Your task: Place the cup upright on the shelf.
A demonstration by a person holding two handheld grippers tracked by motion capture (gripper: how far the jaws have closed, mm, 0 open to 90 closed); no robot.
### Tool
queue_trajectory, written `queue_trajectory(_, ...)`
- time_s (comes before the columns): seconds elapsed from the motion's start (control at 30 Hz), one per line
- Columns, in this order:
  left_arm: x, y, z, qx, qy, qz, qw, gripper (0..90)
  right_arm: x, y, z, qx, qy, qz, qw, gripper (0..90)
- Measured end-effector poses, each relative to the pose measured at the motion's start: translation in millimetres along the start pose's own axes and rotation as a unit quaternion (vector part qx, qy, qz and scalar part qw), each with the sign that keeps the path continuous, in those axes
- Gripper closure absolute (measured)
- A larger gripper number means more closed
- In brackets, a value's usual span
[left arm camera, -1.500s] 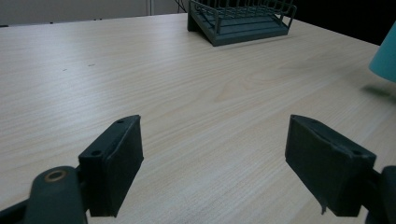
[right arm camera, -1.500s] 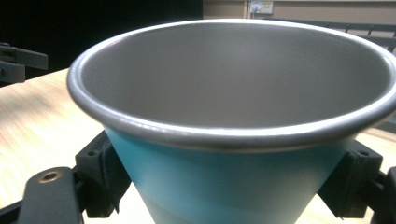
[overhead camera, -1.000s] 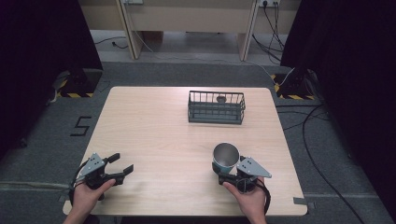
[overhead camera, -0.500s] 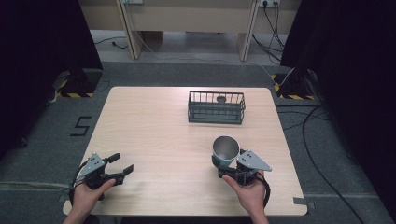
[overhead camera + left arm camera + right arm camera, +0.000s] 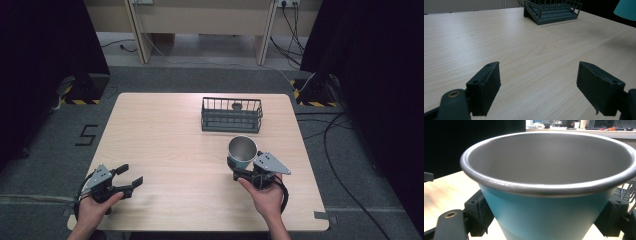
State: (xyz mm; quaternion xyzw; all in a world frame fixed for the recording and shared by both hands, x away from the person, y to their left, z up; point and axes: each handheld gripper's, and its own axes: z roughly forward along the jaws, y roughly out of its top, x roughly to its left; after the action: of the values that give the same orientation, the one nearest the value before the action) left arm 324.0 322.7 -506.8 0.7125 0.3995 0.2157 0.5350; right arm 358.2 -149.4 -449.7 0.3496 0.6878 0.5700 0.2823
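Left gripper (image 5: 131,176) jaws spread wide; right gripper (image 5: 239,170) jaws clamped

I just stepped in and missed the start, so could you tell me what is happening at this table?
A person works with a handheld gripper in each hand. The right gripper is shut on a teal metal cup, held near the table's front right area. The left gripper is open over the front left corner, holding nothing. A dark wire basket stands farther back.

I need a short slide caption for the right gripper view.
Right gripper clamps a teal cup with a steel interior.
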Motion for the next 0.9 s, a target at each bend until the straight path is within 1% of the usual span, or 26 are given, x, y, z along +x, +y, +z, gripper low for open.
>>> queue_trajectory(0.27,0.1,-0.1,0.1,-0.001,-0.001,-0.002,1.0,18.7,-3.8,5.2,7.5,-0.005,-0.006,0.004,1.0,18.3)
queue_trajectory(0.47,0.1,0.0,0.1,-0.002,-0.002,-0.002,1.0,18.7,-6.5,10.9,14.4,-0.004,-0.011,0.0,0.9999,18.3)
queue_trajectory(0.73,0.5,-0.1,-0.2,-0.002,-0.002,-0.002,1.0,18.7,-8.0,13.1,22.6,-0.004,-0.011,-0.003,0.9999,18.3)
queue_trajectory(0.77,0.6,0.0,-0.4,-0.002,-0.002,-0.002,1.0,18.8,-8.2,13.7,24.8,-0.003,-0.012,0.0,0.9999,18.3)
queue_trajectory(0.9,0.7,-0.1,-0.6,-0.002,-0.001,-0.002,1.0,18.7,-10.3,15.6,28.4,-0.004,-0.014,0.0,0.9999,18.3)
